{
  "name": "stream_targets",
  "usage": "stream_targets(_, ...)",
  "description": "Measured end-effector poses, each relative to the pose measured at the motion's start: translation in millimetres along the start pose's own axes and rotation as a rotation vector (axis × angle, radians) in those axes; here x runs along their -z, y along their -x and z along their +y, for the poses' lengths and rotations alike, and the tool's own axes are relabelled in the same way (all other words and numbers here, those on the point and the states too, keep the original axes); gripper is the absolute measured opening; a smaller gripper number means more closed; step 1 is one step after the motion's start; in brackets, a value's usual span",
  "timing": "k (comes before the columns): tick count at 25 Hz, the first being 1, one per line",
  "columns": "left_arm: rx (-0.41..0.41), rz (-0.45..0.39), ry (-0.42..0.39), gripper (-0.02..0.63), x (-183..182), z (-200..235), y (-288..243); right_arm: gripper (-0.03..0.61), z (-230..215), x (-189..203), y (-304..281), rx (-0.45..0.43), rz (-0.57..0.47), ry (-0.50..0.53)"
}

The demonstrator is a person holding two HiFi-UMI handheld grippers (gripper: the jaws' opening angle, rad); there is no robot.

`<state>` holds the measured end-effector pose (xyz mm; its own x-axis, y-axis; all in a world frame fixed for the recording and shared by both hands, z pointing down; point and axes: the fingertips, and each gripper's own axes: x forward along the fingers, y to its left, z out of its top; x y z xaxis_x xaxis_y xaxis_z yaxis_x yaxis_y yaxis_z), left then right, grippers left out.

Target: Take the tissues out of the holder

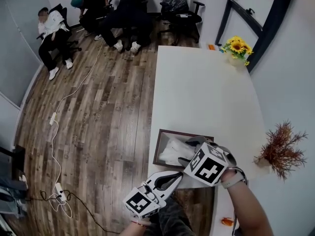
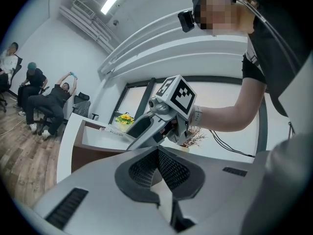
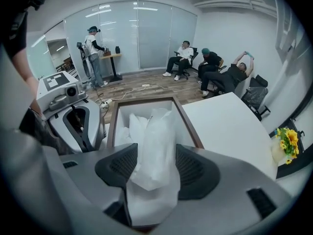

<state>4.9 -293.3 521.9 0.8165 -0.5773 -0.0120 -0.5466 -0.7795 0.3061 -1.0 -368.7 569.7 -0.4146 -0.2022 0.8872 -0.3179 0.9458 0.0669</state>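
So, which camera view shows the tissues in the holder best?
The right gripper view: the tissues stand up from the holder, between the open jaws of the right tool. The head view shows them small, partly behind that tool. The left gripper view shows none clearly.

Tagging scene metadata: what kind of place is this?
Likely an office meeting room: a long white table, wheeled office chairs on a wood floor, and a glass partition wall.
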Motion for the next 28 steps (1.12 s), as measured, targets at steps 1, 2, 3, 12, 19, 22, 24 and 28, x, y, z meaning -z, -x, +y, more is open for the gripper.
stream_targets(1, 0.0, 0.003, 0.0, 0.008, 0.9, -0.1, 0.3, 0.224, -0.2, 0.7, -1.7, 0.002, 0.019, 0.012)
stream_targets(2, 0.001, 0.004, -0.003, 0.008, 1.6, -0.3, 0.3, 0.224, -0.6, 1.8, -3.5, 0.007, 0.039, 0.029)
stream_targets(3, 0.001, 0.005, -0.003, 0.008, 2.5, -0.4, 0.3, 0.224, -1.3, 2.8, -5.3, 0.012, 0.058, 0.045)
stream_targets(12, -0.02, -0.01, 0.0, 0.008, 7.0, 6.4, 5.4, 0.224, -4.9, 5.2, -19.1, 0.028, 0.132, 0.045)
stream_targets(19, -0.063, 0.031, 0.035, 0.008, 8.6, 14.6, 6.8, 0.211, -2.0, 7.8, -27.8, -0.019, 0.168, 0.037)
stream_targets(22, -0.061, 0.017, 0.032, 0.008, 7.7, 16.2, 9.0, 0.174, 1.0, 6.6, -30.4, -0.035, 0.164, 0.041)
stream_targets(24, -0.065, 0.025, 0.04, 0.008, 8.1, 17.7, 10.5, 0.155, 1.8, 5.3, -30.7, -0.031, 0.153, 0.049)
stream_targets(28, -0.045, -0.023, 0.024, 0.008, 4.6, 14.4, 14.5, 0.132, 1.7, 4.8, -24.3, 0.0, 0.114, 0.08)
